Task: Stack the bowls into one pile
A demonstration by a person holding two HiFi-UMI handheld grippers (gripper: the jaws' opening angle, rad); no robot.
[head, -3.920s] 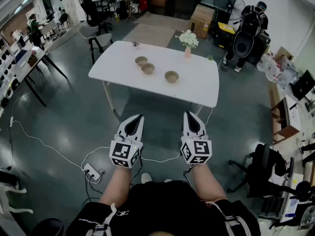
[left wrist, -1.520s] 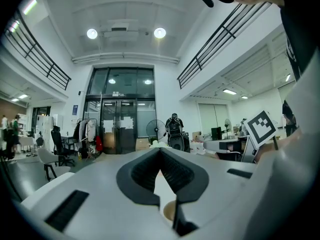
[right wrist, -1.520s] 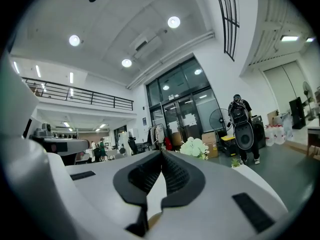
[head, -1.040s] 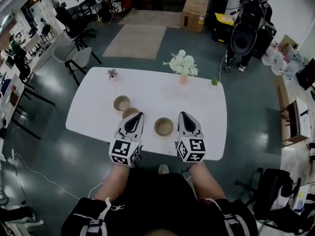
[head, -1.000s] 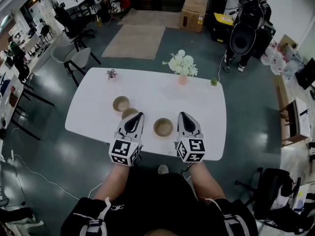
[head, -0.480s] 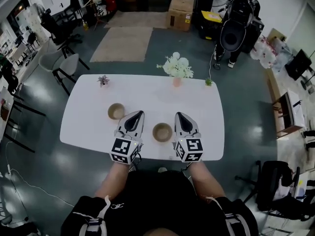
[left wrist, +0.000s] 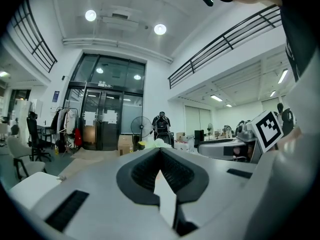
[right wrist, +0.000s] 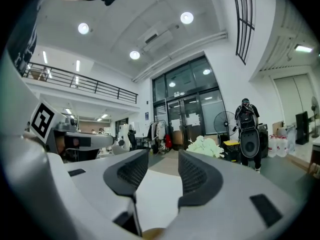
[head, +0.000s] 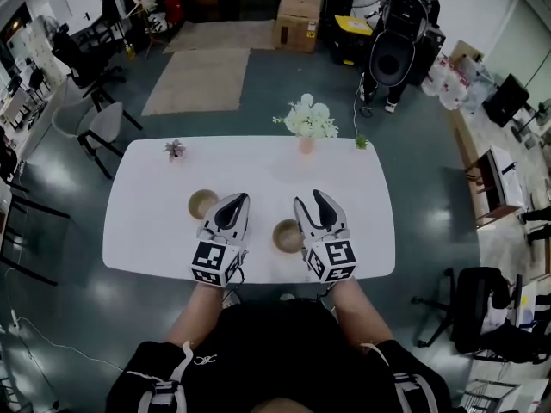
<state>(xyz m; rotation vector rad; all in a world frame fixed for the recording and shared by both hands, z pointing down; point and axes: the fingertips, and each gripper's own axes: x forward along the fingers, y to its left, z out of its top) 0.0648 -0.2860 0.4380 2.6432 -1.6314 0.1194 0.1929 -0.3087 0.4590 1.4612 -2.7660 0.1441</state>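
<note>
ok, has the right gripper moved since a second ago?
Yes. The right gripper is farther forward over the table: the bowl beside it sits further back along it. Its fingers have just been opening, nothing between them.

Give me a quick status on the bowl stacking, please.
Left gripper shut, empty. Right gripper just opened, nothing between jaws. Two bowls in sight, unstacked: far bowl beside left gripper, near bowl between grippers. Nothing in the way.

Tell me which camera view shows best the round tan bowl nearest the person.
The head view: it shows the round tan bowl from above, nearly whole. The right gripper view gives only a tan sliver at its bottom edge, probably the rim. The left gripper view does not show it.
</note>
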